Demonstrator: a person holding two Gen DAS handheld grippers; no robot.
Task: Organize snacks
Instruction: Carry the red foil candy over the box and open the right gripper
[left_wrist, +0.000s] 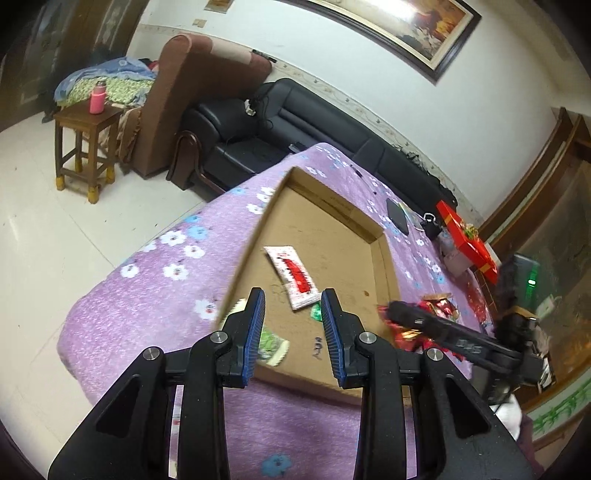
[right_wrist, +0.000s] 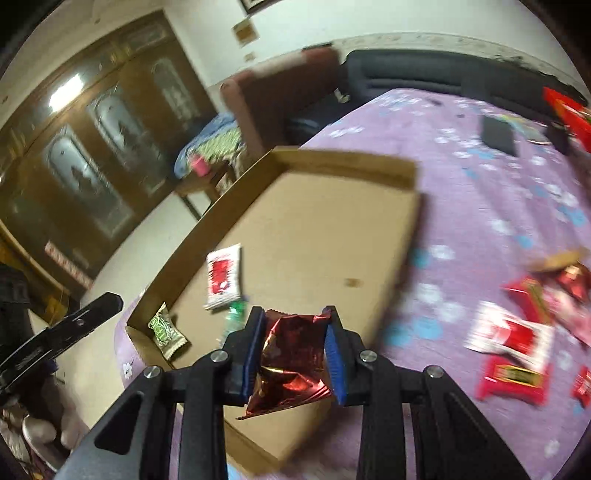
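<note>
Desk under a purple floral cloth, with a shallow cardboard tray sitting on it as the collection spot.

Tray is mostly bare. Inside so far, all at the near-left end: a white-and-red packet, a green-and-white wrapped candy in the corner, and a small green candy just beside the white packet. So three pieces in, by my count.

Still loose on the cloth to the right of the tray: a pile of red snacks, including at least one more white-and-red packet and several red wrappers. Blurred, so no exact count. I'd call it well under halfway.

Right gripper: fingers pinching a crumpled red foil wrapper, held above the tray's near edge, not yet released. Likely the fourth item going in.

Left gripper: fingers spread, nothing between them, hovering over the tray's near end above the white packet.

Remaining: drop the foil wrapper, then clear the pile on the right.
</note>
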